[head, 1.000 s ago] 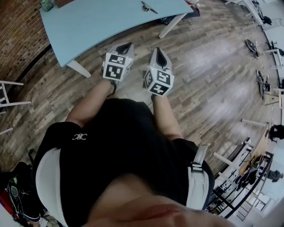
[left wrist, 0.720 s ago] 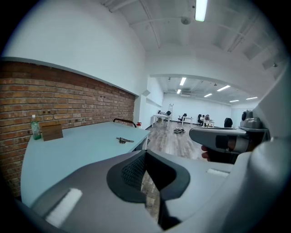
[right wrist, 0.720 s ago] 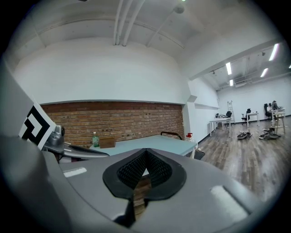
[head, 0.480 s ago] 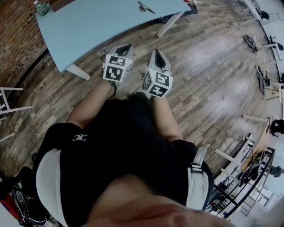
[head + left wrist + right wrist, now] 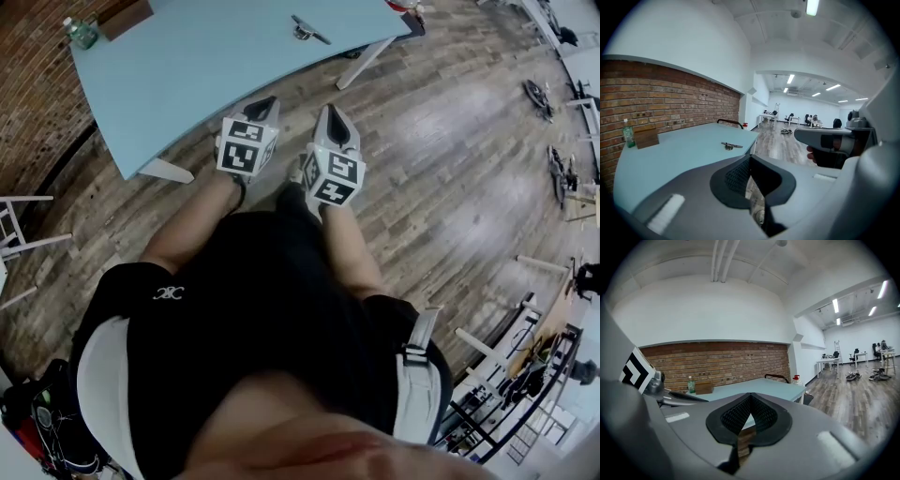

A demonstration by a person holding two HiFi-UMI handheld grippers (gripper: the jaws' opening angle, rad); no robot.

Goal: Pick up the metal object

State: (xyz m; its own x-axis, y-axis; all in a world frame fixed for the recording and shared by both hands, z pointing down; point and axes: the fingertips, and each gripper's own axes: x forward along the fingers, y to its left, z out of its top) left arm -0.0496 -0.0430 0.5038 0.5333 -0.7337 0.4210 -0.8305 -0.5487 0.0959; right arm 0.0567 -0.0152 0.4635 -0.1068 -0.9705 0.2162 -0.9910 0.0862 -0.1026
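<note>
The metal object [image 5: 309,30] is a small grey part: a slender straight bar on a short, rounded base. It lies flat on the light blue table [image 5: 187,84], toward the far right of the top, with bare tabletop all round it.

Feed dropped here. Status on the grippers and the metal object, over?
Left gripper and right gripper shut, empty, near the table edge. Metal object lies untouched on the table. Nothing between.

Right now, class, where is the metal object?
The metal object lies on the light blue table, near its right end in the head view, far from the bottle and wooden block at the left end.
</note>
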